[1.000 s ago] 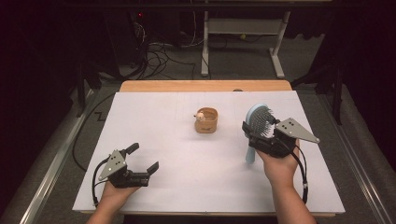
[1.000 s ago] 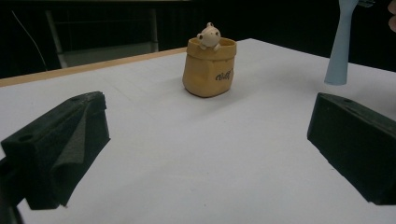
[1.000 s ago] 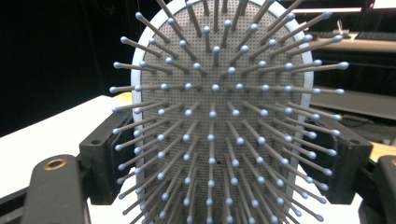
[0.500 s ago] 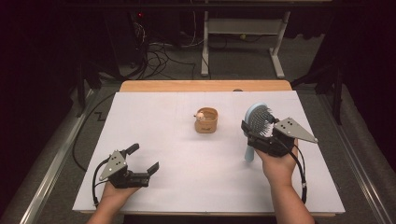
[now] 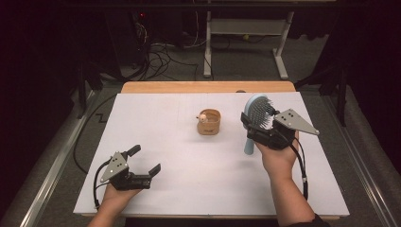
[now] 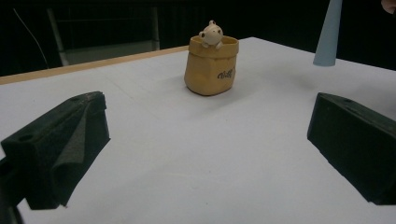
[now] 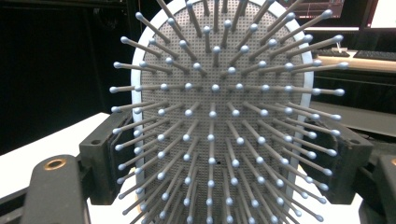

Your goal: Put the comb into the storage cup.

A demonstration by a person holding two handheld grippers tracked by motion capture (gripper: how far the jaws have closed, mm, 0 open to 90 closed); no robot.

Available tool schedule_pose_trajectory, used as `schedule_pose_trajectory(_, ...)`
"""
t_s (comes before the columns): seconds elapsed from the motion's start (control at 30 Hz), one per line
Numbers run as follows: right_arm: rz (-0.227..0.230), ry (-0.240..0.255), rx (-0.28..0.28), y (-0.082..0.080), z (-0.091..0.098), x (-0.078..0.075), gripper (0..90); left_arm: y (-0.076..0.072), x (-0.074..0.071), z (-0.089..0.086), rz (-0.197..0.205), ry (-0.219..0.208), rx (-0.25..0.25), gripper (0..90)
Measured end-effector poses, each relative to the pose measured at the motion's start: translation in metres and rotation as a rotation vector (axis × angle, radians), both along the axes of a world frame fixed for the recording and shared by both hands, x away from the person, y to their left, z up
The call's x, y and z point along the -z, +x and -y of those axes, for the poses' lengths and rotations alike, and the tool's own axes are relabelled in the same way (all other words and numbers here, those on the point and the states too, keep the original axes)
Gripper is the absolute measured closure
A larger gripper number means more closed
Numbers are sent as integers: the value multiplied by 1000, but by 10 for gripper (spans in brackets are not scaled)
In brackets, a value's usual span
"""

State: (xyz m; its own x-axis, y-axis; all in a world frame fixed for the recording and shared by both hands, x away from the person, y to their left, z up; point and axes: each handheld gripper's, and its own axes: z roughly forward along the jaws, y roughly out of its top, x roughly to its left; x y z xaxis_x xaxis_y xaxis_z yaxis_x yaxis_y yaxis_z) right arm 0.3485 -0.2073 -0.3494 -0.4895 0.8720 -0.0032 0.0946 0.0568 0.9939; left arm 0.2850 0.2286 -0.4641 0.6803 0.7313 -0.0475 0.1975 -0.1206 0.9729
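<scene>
A white sheet (image 5: 189,156) covers the table, and a strip of pale wood (image 5: 208,87) shows along its far edge. Beyond that it's a dark room: grey floor, a tangle of black cables (image 5: 161,56) and the white legs of a desk frame (image 5: 246,42).

Over on the right, the right gripper (image 5: 257,132) has its jaws clamped on a light blue hairbrush (image 5: 255,118) just below the head, holding it upright with the tapered handle pointing down above the sheet. Up close in the right gripper view it's an oval paddle, a grey perforated cushion bristling with ball-tipped pins (image 7: 219,116), the black foam jaws pressed in on either side. The handle is cut off below that frame.

Mid-table sits a small tan pot shaped like a crumpled sack (image 6: 211,65), a little cream figure (image 6: 211,34) peeping over its rim; the lettering on it is too small to read.

Near the front left, the left gripper (image 5: 145,160) rests low with its jaws spread wide, nothing between them, well apart from the pot.
</scene>
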Motion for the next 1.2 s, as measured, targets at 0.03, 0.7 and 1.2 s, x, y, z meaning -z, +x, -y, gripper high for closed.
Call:
schedule_pose_trajectory(0.03,4,0,0,1,-1,-2,207,0,0,0,2,1,-1,2)
schedule_pose_trajectory(0.7,45,2,-6,23,-19,-38,207,-1,1,-1,5,-4,8,2)
schedule_pose_trajectory(1.2,69,-2,-27,42,-47,-50,207,-1,1,-1,3,-6,12,2)
